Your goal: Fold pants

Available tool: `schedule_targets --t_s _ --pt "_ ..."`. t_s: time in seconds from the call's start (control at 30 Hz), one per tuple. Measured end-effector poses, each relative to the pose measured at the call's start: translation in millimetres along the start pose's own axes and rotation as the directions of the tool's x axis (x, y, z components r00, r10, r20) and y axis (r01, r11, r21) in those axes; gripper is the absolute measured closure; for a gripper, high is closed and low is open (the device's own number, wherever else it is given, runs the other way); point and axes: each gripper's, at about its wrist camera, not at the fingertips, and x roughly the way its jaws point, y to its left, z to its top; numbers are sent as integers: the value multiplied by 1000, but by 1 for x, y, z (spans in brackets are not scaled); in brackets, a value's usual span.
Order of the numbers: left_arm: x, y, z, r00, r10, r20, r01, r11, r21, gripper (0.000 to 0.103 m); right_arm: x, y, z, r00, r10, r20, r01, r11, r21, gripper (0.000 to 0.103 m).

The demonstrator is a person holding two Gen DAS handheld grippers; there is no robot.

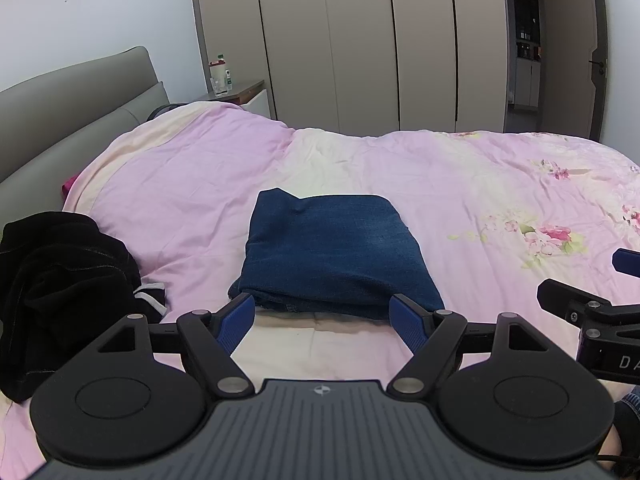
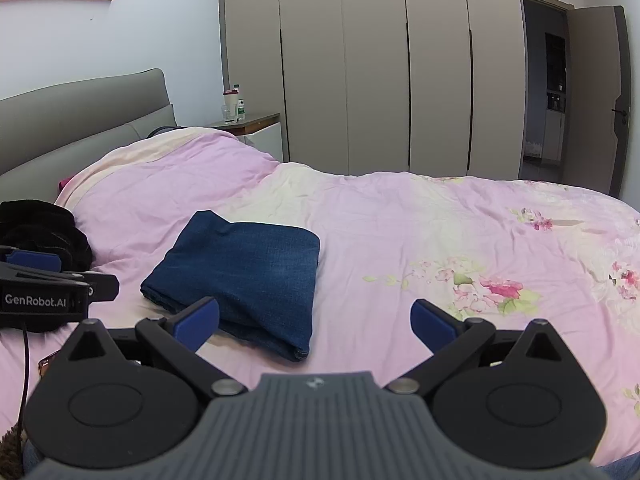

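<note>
Dark blue denim pants (image 1: pixel 332 252) lie folded into a compact rectangle on the pink bed cover (image 1: pixel 180 184). My left gripper (image 1: pixel 322 320) is open just short of their near edge, its blue pads apart and holding nothing. In the right wrist view the same folded pants (image 2: pixel 244 276) sit left of centre. My right gripper (image 2: pixel 316 322) is open too, with its left pad over the bundle's near corner and nothing between the pads. Each gripper shows at the other view's edge: the right gripper (image 1: pixel 592 300) and the left gripper (image 2: pixel 48 280).
A heap of black clothing (image 1: pixel 60 292) lies on the bed to the left of the pants. A grey headboard (image 1: pixel 68 100) stands at the left, a nightstand with a bottle (image 1: pixel 219 74) behind it, and wardrobe doors (image 1: pixel 360 40) along the far wall.
</note>
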Motion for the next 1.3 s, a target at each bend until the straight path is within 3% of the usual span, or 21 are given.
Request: schedule_targets --t_s 0.8,1.3 --pt "-4 6 1 1000 -19 12 19 1000 -23 13 1 3 -1 1000 -9 -2 9 1000 5 5" --pt "-7 -2 3 999 -20 31 19 1000 13 13 3 4 -1 1000 -10 -3 10 1000 13 5"
